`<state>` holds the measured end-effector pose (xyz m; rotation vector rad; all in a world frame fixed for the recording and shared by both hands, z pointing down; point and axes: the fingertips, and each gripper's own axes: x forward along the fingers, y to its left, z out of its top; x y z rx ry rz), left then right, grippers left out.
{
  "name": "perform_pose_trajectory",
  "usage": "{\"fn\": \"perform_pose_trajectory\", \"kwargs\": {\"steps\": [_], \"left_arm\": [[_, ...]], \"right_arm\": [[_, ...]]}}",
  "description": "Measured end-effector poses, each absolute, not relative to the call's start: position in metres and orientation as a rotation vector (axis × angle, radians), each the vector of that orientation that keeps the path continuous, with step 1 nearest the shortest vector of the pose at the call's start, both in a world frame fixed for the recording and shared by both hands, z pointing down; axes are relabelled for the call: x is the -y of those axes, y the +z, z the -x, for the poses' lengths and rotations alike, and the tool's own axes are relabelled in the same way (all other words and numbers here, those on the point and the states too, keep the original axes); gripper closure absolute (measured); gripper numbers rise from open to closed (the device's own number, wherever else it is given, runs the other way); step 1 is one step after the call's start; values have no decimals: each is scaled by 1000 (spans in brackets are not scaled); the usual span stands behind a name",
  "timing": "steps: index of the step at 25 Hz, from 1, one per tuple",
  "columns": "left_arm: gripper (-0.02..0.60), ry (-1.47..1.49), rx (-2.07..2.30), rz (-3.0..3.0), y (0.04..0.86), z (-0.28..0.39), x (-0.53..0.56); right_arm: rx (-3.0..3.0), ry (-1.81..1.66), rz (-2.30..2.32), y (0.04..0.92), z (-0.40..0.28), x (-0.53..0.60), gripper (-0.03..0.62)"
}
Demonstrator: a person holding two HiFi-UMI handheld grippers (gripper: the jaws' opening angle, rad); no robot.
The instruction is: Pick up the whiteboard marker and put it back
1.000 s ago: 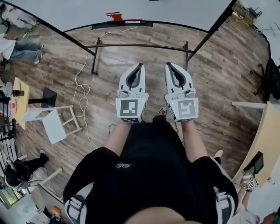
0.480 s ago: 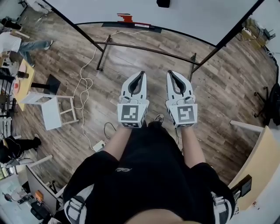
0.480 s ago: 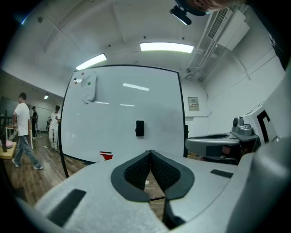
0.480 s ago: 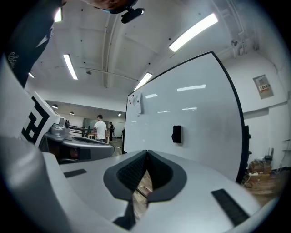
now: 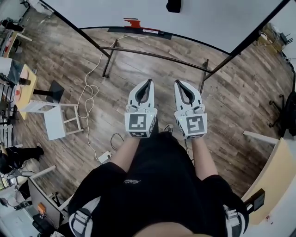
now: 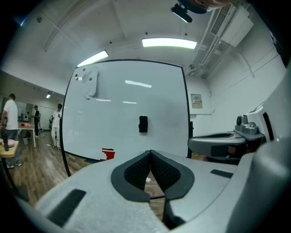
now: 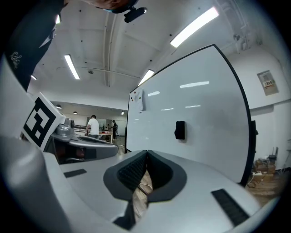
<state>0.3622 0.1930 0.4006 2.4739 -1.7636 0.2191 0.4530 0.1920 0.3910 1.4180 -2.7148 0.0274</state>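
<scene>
A whiteboard (image 5: 194, 18) stands ahead on a black frame, with a black eraser (image 5: 173, 5) stuck on its face. On its dark tray (image 5: 138, 31) sits a red object (image 5: 132, 21) next to a thin pale stick (image 5: 151, 31) that may be the marker. My left gripper (image 5: 148, 81) and right gripper (image 5: 177, 82) hang side by side over the wood floor, well short of the board, both shut and empty. In the left gripper view the left gripper (image 6: 150, 152) points at the eraser (image 6: 142, 124) and the red object (image 6: 107, 154). In the right gripper view the right gripper (image 7: 147, 152) faces the eraser (image 7: 180, 129).
The stand's low crossbar (image 5: 152, 55) runs between me and the board. A white cable (image 5: 88, 95) trails to a power strip (image 5: 104, 156) at the left. A white stool (image 5: 58, 122) and a yellow table (image 5: 22, 92) stand further left, a desk (image 5: 277, 162) at the right. People stand far left (image 6: 9, 123).
Both grippers have sunk a little together and still point at the board, shut throughout. The head view has tilted, showing more of the whiteboard and its eraser.
</scene>
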Motion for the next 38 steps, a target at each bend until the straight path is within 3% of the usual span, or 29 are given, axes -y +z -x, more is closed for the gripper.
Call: {"fn": "perform_pose_trajectory", "kwargs": {"steps": [7,26,38], "left_arm": [[574,173,1805,-2423,403,-324,-159],[574,132,1868,-2295,418,-150,-37],[574,162,1772,-2250,454,-141,23]], "right_arm": [[2728,23,-1343,395,-416,-155,591],[2739,-6,-1080,408,-231,-27,591],[2589,33,-1060,438,-228,46,591]]}}
